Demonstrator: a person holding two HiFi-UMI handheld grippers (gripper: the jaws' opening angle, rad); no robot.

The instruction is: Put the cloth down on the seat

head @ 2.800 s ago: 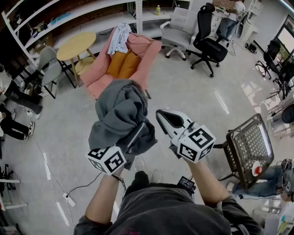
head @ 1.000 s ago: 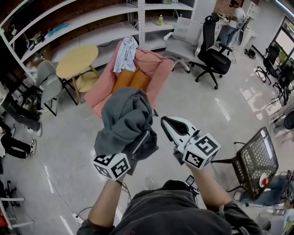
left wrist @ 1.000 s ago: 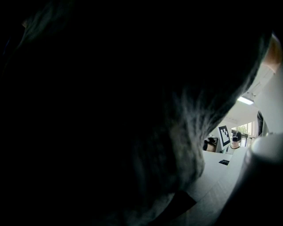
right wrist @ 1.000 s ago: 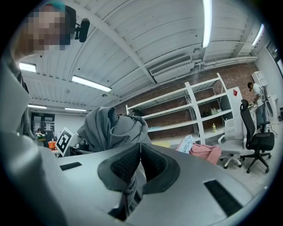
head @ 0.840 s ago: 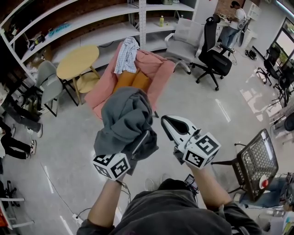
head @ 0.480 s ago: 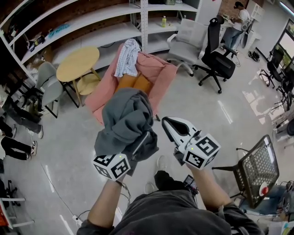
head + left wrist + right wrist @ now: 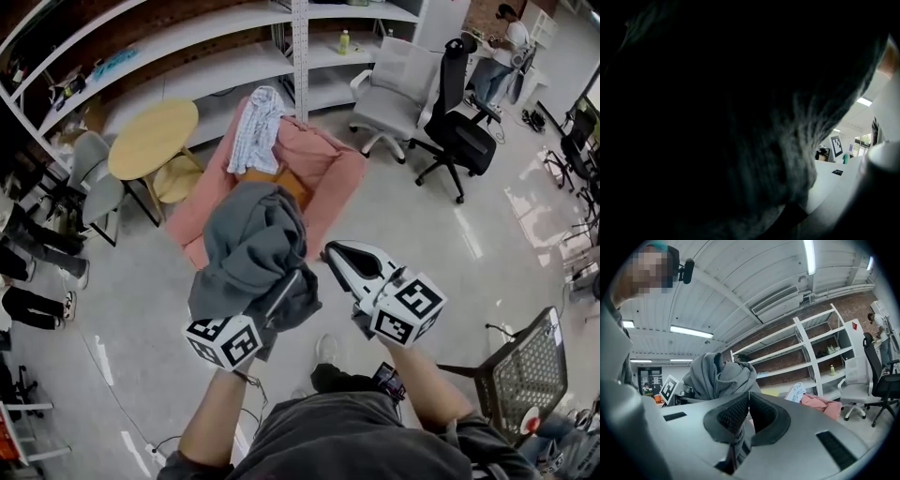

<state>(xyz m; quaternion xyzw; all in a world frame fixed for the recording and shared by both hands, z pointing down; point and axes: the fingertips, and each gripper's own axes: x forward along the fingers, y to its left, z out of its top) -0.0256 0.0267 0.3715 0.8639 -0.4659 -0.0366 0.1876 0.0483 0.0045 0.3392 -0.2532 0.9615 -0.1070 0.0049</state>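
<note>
Nearest to you, your left gripper (image 7: pixel 284 289) is clenched on the grey cloth (image 7: pixel 253 234), which stands up over it in a thick bunch. In the left gripper view the cloth (image 7: pixel 717 122) lies right across the lens and darkens almost the whole view, so the jaws themselves do not show there. Your right gripper (image 7: pixel 331 251) is just beside it on the right, apart from the cloth. In the right gripper view its (image 7: pixel 747 397) jaws are pressed together at the tips with nothing between them, and the cloth (image 7: pixel 717 373) rises to the left beyond them. The cloth is held in the air, well above the pale floor (image 7: pixel 412 244), and has not been put down on anything. Beyond the grippers stands the pink armchair (image 7: pixel 323 169), its seat partly hidden behind the raised cloth. An orange cushion (image 7: pixel 289 180) shows in it, and a light checked shirt (image 7: pixel 255 131) hangs over its back. A round yellow table (image 7: pixel 153 139) stands to the left of the armchair, with a grey chair (image 7: pixel 94 183) further left. To the right of the armchair are a white office chair (image 7: pixel 398 89) and then a black office chair (image 7: pixel 464 122). Long white shelves (image 7: pixel 187 56) run along the far wall, with a small bottle (image 7: pixel 344 41) on one of them.
</note>
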